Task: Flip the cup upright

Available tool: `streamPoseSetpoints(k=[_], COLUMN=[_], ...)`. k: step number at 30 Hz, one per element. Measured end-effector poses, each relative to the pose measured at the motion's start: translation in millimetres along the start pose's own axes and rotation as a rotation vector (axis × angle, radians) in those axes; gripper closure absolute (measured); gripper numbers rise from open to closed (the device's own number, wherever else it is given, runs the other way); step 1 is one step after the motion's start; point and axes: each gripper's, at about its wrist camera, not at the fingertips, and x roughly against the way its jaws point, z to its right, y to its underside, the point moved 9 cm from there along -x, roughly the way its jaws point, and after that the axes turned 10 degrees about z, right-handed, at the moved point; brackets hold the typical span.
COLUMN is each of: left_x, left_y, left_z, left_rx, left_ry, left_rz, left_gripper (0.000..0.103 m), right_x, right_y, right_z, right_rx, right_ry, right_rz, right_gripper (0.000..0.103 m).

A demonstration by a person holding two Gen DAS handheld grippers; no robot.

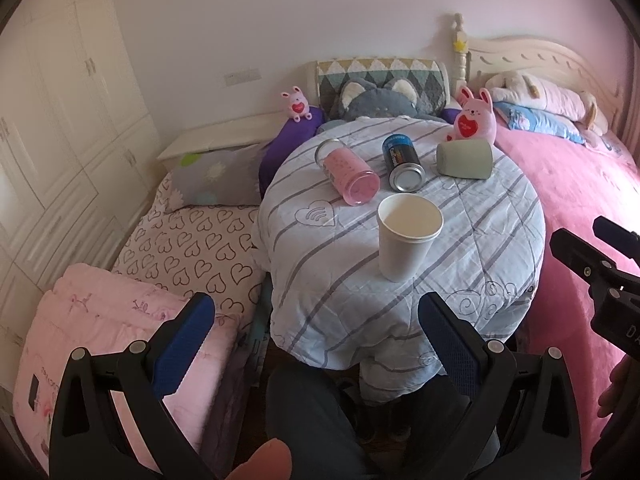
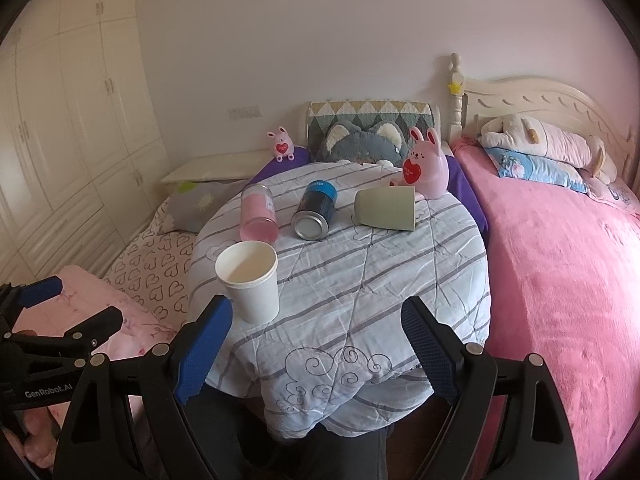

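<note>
A white paper cup [image 1: 407, 235] [image 2: 249, 278] stands upright, mouth up, on the round table with a striped quilt [image 1: 460, 248] [image 2: 360, 280]. Behind it lie three things on their sides: a pink bottle [image 1: 349, 171] [image 2: 258, 212], a blue can [image 1: 402, 162] [image 2: 314, 210] and a green cup [image 1: 464, 159] [image 2: 385, 208]. My left gripper [image 1: 316, 320] is open and empty, short of the table's near edge. My right gripper [image 2: 318, 332] is open and empty over the table's near edge, the white cup just left of its left finger.
A pink rabbit toy [image 1: 474, 118] [image 2: 426, 168] sits at the table's back beside the green cup. A grey cat cushion [image 2: 360, 144] is behind. A pink bed [image 2: 560, 260] lies right, heart-print bedding [image 1: 192, 248] left, wardrobes [image 1: 60, 100] far left.
</note>
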Motion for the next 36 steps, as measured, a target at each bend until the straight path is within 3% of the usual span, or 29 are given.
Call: streamPoseSetpoints(k=[36], left_x=[0.6], left_y=[-7.3], left_z=[-3.2], left_rx=[0.014], left_ry=[-0.009], left_rz=[0.023], left_gripper=[0.000], right_x=[-8.2], right_y=[8.8], right_z=[0.6], right_rx=[-0.009], right_ry=[-0.002], right_rz=[-0.030], right_gripper=[0.015])
